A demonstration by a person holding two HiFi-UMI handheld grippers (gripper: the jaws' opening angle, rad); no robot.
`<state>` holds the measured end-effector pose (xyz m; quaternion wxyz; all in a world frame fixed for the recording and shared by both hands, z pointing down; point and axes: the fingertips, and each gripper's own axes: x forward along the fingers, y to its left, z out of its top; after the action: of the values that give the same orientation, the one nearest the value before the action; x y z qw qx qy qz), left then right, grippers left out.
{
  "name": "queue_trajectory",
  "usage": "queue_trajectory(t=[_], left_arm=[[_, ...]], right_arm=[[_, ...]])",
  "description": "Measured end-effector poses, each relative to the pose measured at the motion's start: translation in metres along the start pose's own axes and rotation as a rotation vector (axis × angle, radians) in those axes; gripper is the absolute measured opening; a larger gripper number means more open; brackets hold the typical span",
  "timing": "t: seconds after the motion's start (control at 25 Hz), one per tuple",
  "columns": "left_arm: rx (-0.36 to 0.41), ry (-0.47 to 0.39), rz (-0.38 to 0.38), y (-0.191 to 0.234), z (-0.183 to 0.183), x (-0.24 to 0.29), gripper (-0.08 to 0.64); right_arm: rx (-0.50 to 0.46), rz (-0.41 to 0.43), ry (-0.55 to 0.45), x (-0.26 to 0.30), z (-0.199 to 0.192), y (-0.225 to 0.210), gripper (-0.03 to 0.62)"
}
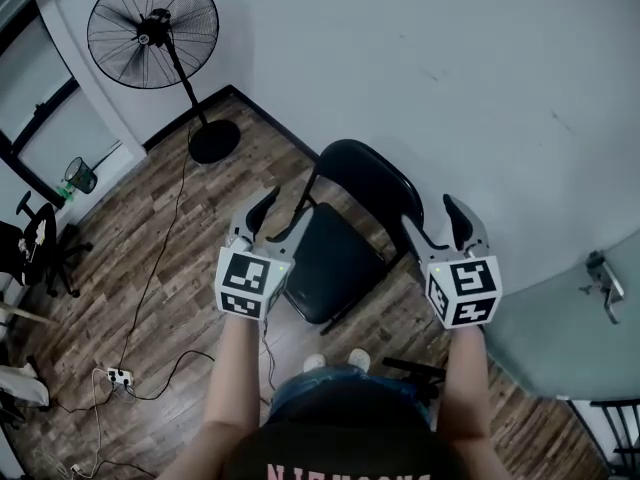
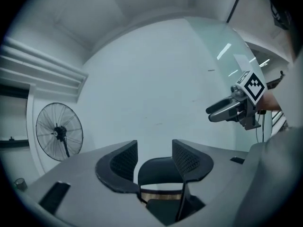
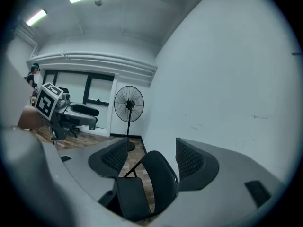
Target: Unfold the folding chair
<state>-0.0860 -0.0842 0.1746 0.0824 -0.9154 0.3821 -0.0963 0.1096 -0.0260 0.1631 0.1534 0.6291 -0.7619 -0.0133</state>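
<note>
The black folding chair (image 1: 333, 258) stands opened on the wood floor, its seat down and its backrest (image 1: 365, 180) toward the white wall. My left gripper (image 1: 283, 213) hovers above the seat's left edge, jaws apart, nothing between them. At the chair's right side, level with the backrest, my right gripper (image 1: 432, 216) hangs open and empty. In the left gripper view the backrest (image 2: 158, 170) shows low between the jaws of the left gripper (image 2: 155, 148), apart from them. The right gripper view looks down on the chair (image 3: 158, 174) past the right gripper (image 3: 151, 145).
A standing fan (image 1: 152, 28) is at the back left by the wall. Cables and a power strip (image 1: 120, 376) lie on the floor at left, beside an office chair (image 1: 40, 243). A glass door with a handle (image 1: 605, 283) is at right. The person's feet (image 1: 335, 361) are just before the chair.
</note>
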Motion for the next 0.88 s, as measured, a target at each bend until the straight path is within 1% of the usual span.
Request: queue_trajectory(t=[0.08, 0.12, 0.2, 0.24, 0.32, 0.44, 0.56, 0.64, 0.72, 0.8, 0.88], left_arm=[[0.017, -0.055, 0.021, 0.004, 0.013, -0.005, 0.145], [0.021, -0.078, 0.030, 0.005, 0.018, -0.007, 0.099], [0.039, -0.111, 0.043, 0.006, 0.027, -0.011, 0.016], [0.048, -0.121, 0.045, 0.006, 0.030, -0.012, 0.005], [0.049, -0.136, 0.047, 0.006, 0.036, -0.015, 0.003], [0.036, -0.150, 0.056, 0.008, 0.042, -0.017, 0.002], [0.048, -0.164, 0.082, 0.013, 0.049, -0.018, 0.002], [0.057, -0.186, 0.108, 0.018, 0.056, -0.021, 0.002], [0.050, -0.218, 0.127, 0.020, 0.062, -0.024, 0.003], [0.037, -0.248, 0.132, 0.021, 0.068, -0.027, 0.003], [0.033, -0.262, 0.136, 0.020, 0.072, -0.029, 0.003]], right_arm=[[-0.028, 0.002, -0.019, -0.002, 0.010, 0.003, 0.288], [-0.045, 0.002, -0.029, -0.003, 0.013, 0.004, 0.262], [-0.087, -0.003, -0.050, -0.007, 0.020, 0.006, 0.186], [-0.105, -0.011, -0.058, -0.009, 0.023, 0.006, 0.133], [-0.113, -0.030, -0.075, -0.014, 0.027, 0.005, 0.000], [-0.098, -0.046, -0.094, -0.020, 0.032, 0.003, 0.000], [-0.120, -0.082, -0.111, -0.025, 0.037, -0.001, 0.000], [-0.116, -0.104, -0.135, -0.030, 0.045, -0.004, 0.000], [-0.107, -0.119, -0.160, -0.037, 0.053, -0.007, 0.000], [-0.109, -0.131, -0.176, -0.043, 0.057, -0.011, 0.000], [-0.109, -0.146, -0.185, -0.048, 0.059, -0.014, 0.000]])
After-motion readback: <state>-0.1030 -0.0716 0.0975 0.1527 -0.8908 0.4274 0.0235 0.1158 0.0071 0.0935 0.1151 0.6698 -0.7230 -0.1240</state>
